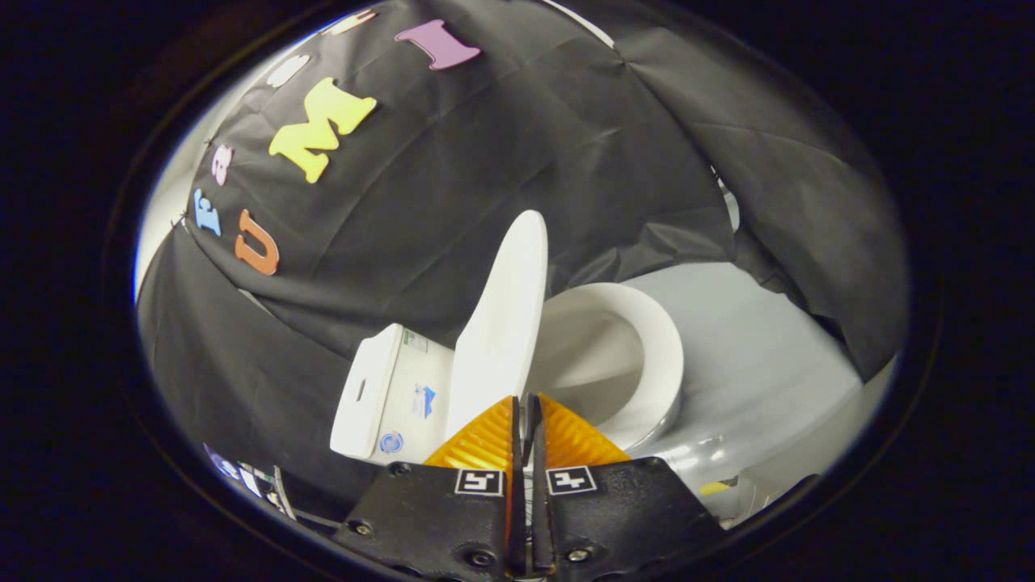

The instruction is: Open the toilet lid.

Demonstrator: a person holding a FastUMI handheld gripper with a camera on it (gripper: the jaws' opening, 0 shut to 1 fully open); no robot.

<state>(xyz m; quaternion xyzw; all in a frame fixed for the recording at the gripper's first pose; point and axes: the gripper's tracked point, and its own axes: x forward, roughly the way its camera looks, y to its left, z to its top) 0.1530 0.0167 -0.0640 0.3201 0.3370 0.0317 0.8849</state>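
The white toilet lid (497, 323) stands raised, well off the seat, and I see it nearly edge-on. Its near rim runs down into the narrow gap between my fingertips. My gripper (524, 400) is shut on that rim, with a finger pressing on each face of the lid. To the right of the lid, the white seat ring (659, 347) and the open bowl (598, 364) are uncovered. On the left, behind the lid, is the white tank (380, 396). The whole toilet looks tilted in this view.
Black cloth (485, 162) walls the booth behind and to both sides of the toilet. Light grey floor (760, 356) spreads to the right of the bowl. Some small items lie at the lower left near the cloth's foot (259, 481).
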